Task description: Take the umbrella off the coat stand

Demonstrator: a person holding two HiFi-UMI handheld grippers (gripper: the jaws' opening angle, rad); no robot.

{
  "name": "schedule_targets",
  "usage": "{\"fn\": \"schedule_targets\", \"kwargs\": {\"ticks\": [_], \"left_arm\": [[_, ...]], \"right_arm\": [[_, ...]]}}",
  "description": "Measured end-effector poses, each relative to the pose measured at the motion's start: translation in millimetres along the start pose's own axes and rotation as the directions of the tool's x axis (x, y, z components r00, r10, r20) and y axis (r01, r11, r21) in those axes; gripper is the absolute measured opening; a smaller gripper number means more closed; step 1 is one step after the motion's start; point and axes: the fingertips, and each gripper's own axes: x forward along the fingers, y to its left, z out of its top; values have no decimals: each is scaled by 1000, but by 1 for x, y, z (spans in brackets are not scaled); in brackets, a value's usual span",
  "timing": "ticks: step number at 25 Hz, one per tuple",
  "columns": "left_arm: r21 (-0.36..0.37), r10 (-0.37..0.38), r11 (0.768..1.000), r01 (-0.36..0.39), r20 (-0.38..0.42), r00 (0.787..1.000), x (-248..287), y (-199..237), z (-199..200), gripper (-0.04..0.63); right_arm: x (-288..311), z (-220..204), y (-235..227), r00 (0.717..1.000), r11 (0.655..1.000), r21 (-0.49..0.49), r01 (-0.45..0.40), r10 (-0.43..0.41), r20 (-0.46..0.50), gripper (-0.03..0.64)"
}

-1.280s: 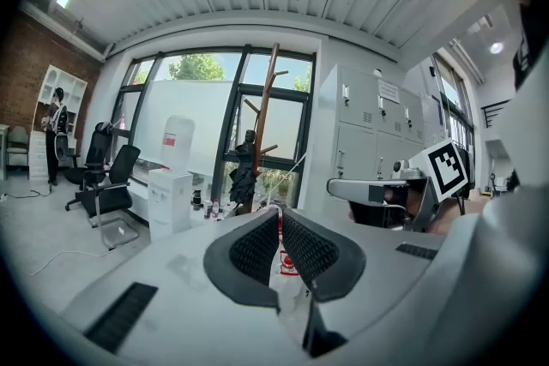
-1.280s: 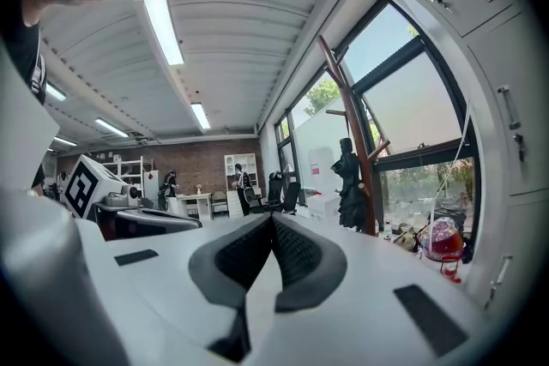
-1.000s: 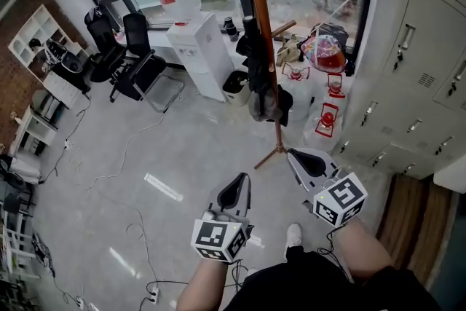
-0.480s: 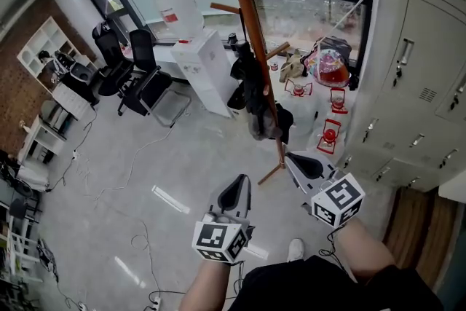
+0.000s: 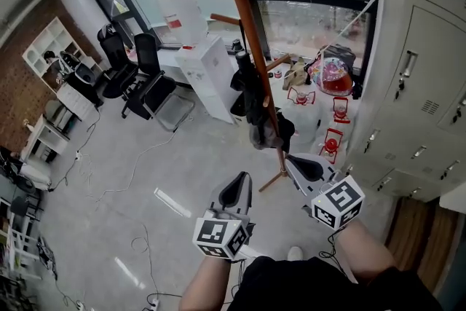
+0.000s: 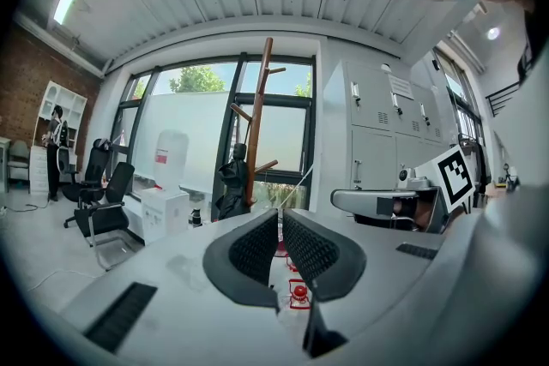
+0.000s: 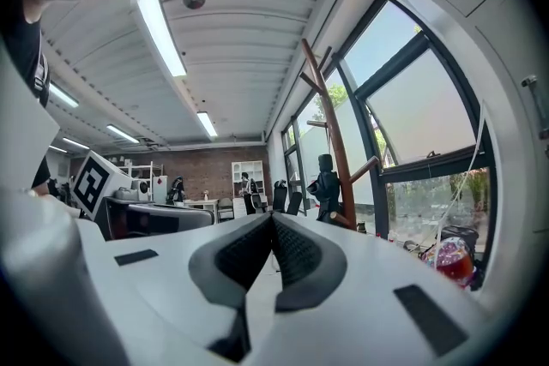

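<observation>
A brown wooden coat stand (image 5: 251,54) rises by the window, with its foot on the floor just ahead of my grippers. A folded black umbrella (image 5: 255,102) hangs against the pole about halfway up. The left gripper view shows the coat stand (image 6: 256,129) and umbrella (image 6: 232,184) straight ahead at a distance. In the right gripper view the coat stand (image 7: 330,137) and umbrella (image 7: 325,184) are slightly to the right. My left gripper (image 5: 240,183) and right gripper (image 5: 294,161) are both held level and shut, with nothing in them, short of the stand.
White metal lockers (image 5: 422,84) line the right side. A white cabinet (image 5: 207,65) and black office chairs (image 5: 145,76) stand left of the stand. Red items (image 5: 331,143) and a colourful bag (image 5: 331,75) lie by the window behind it. Cables trail over the grey floor (image 5: 131,178).
The stand and umbrella have come nearer and lower in the head view. Both grippers have moved forward toward them, still shut.
</observation>
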Motion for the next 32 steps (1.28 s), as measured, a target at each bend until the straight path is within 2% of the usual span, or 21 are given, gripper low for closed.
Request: {"fn": "schedule_targets", "kwargs": {"ticks": [10, 16, 27, 32], "left_arm": [[20, -2, 1000, 3, -15, 1000, 38, 21, 6, 26], [30, -51, 998, 51, -15, 999, 74, 44, 13, 28], [0, -130, 992, 130, -33, 991, 157, 100, 18, 29], [-8, -173, 985, 173, -43, 984, 191, 116, 15, 75]], "right_arm": [[12, 1, -27, 999, 999, 16, 43, -43, 21, 54], [31, 4, -51, 994, 994, 17, 104, -104, 20, 54], [83, 1, -102, 977, 976, 29, 214, -213, -22, 54], [97, -6, -120, 964, 964, 38, 261, -260, -49, 54]]}}
